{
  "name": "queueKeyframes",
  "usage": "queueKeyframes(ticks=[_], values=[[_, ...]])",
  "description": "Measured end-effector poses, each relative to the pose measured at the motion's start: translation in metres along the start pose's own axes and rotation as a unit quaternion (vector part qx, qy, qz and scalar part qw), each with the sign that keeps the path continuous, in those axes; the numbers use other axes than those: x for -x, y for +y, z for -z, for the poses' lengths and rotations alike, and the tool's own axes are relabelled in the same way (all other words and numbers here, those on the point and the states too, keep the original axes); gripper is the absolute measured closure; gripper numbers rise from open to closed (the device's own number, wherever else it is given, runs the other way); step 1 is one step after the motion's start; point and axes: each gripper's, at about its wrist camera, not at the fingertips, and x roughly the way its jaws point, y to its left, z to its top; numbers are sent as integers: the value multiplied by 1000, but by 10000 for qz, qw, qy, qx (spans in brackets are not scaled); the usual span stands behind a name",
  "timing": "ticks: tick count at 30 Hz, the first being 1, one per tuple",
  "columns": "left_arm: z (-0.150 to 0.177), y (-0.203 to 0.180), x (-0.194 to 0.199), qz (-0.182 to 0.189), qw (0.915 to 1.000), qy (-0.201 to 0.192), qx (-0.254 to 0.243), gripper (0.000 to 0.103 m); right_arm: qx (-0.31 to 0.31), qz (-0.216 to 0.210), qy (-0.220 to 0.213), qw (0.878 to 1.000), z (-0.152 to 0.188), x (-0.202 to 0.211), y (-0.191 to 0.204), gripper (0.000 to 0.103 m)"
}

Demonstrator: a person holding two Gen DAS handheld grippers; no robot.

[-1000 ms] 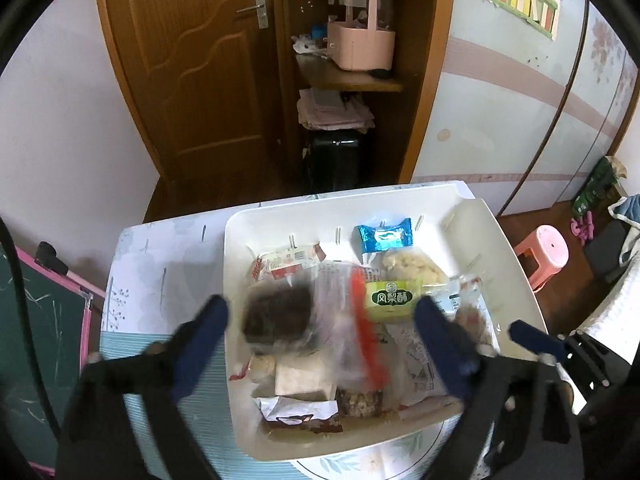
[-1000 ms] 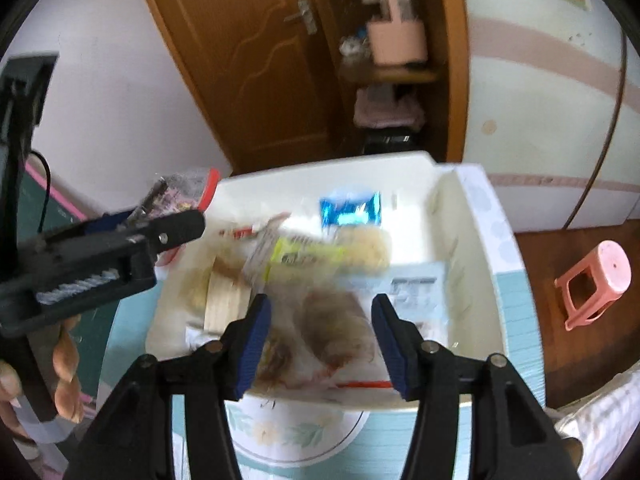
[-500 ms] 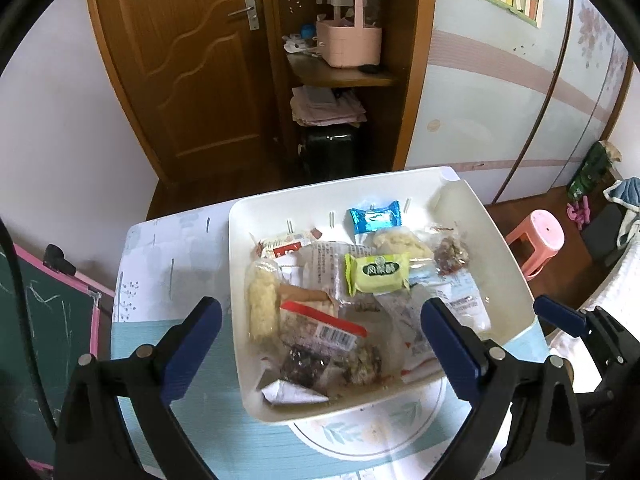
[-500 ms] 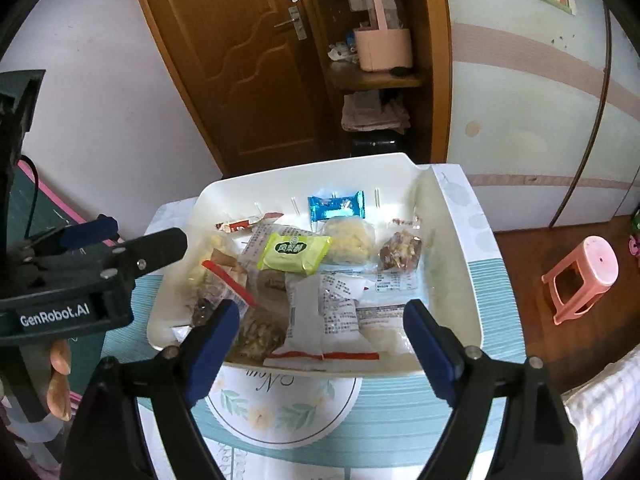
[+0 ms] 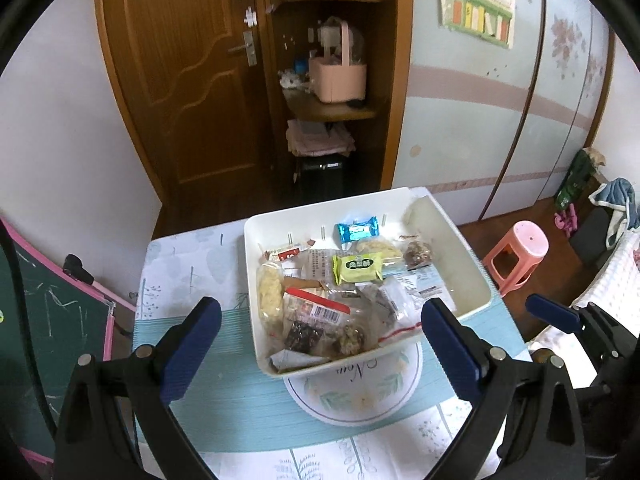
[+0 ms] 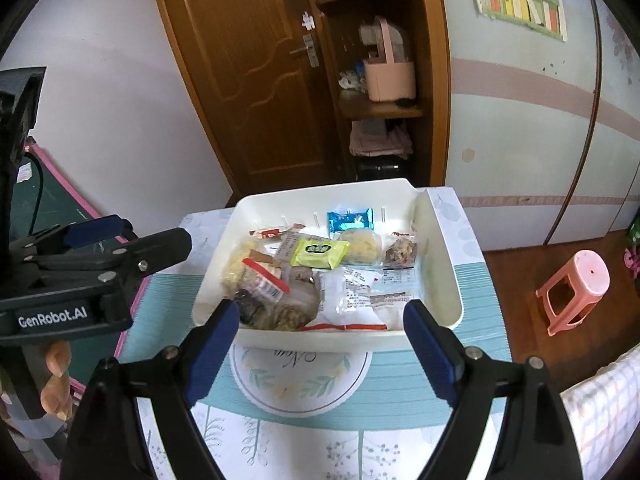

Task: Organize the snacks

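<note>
Left gripper [image 5: 320, 320] spread wide, nothing between the blue pads, hanging above the near edge of the tray. Right gripper [image 6: 320, 330] same: wide apart, empty, clear of the snacks. A hand [image 6: 54, 380] grips the left gripper's handle at the lower left of the right wrist view.

White tray [image 5: 468, 264] sits on the table [image 5: 188, 264], partly over a round floral placemat [image 5: 352, 396]. All the wrapped snacks lie piled inside the tray: red-striped packet [image 5: 316, 308] near front, green packet [image 5: 358, 267] mid, blue candy wrapper [image 5: 357, 230] at the far wall.

Beyond: pink stool [image 5: 516, 256] on the floor right, wooden door [image 5: 192, 72], pink basket [image 5: 338, 76] on a shelf.
</note>
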Motion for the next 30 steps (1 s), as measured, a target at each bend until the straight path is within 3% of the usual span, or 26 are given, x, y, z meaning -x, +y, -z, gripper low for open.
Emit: queueKeyframes(ticks=[11, 19, 30], values=[[52, -2, 71, 17, 9993, -337, 145, 1, 85, 40, -210, 9997, 32, 56, 15, 18], [98, -12, 100, -284, 9984, -446, 209, 1, 112, 184, -184, 9996, 65, 75, 25, 18], [153, -20, 132, -793, 9949, -605, 121, 1, -183, 77, 118, 9997, 119, 88, 35, 18]])
